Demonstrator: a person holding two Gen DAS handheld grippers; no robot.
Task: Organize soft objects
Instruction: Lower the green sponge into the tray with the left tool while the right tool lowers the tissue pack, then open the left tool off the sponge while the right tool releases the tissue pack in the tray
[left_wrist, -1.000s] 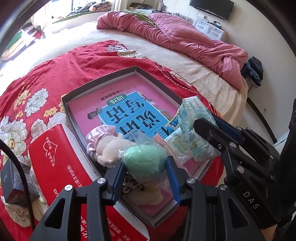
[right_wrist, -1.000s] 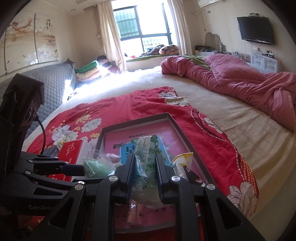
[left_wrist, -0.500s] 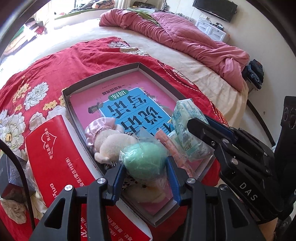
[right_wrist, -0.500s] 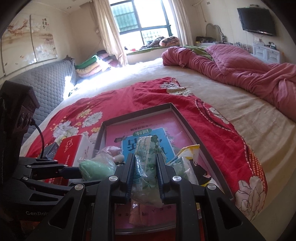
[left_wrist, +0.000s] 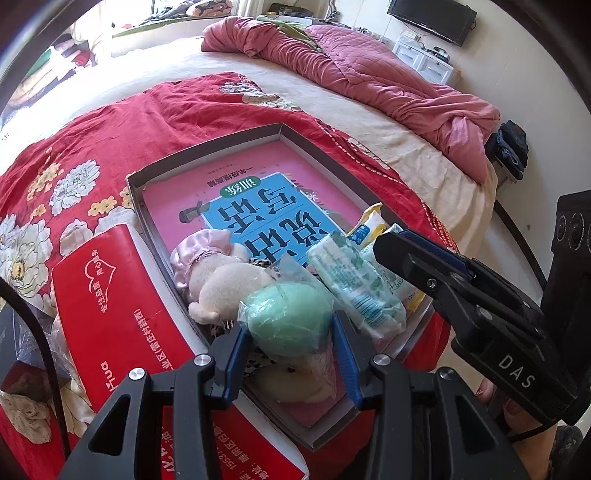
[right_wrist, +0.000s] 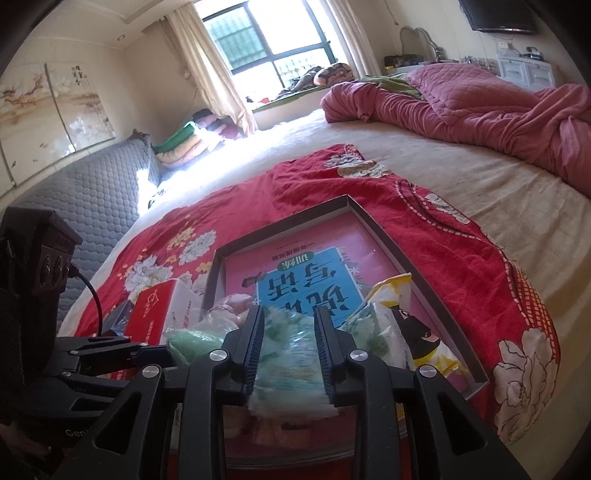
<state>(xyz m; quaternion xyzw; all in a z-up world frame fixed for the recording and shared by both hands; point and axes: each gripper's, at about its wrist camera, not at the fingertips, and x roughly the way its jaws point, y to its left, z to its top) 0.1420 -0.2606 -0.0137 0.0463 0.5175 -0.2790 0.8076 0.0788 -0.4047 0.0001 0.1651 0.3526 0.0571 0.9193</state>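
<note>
A pale green puff in clear plastic (left_wrist: 291, 321) sits between the blue pads of my left gripper (left_wrist: 290, 338), which is shut on it over the near end of the grey tray (left_wrist: 207, 147). My right gripper (right_wrist: 289, 317) has a green-and-white tissue pack (right_wrist: 291, 354) between its jaws, which are opening. The pack still fills the gap and touches both pads. In the left wrist view the tissue pack (left_wrist: 354, 288) lies low in the tray, just right of the puff. A cream plush toy with a pink frill (left_wrist: 221, 280) lies in the tray to the left.
A pink and blue book (left_wrist: 266, 218) lines the tray floor. A yellow packet (right_wrist: 391, 291) and other packs lie at the tray's right side. A red box (left_wrist: 122, 314) lies left of the tray on the red floral cloth (left_wrist: 110, 129). A pink quilt (right_wrist: 480, 107) is bunched at the bed's far side.
The right jaws have widened around the tissue pack, which was squeezed thin before and now sits lower, in the tray. The left gripper keeps its hold on the green puff.
</note>
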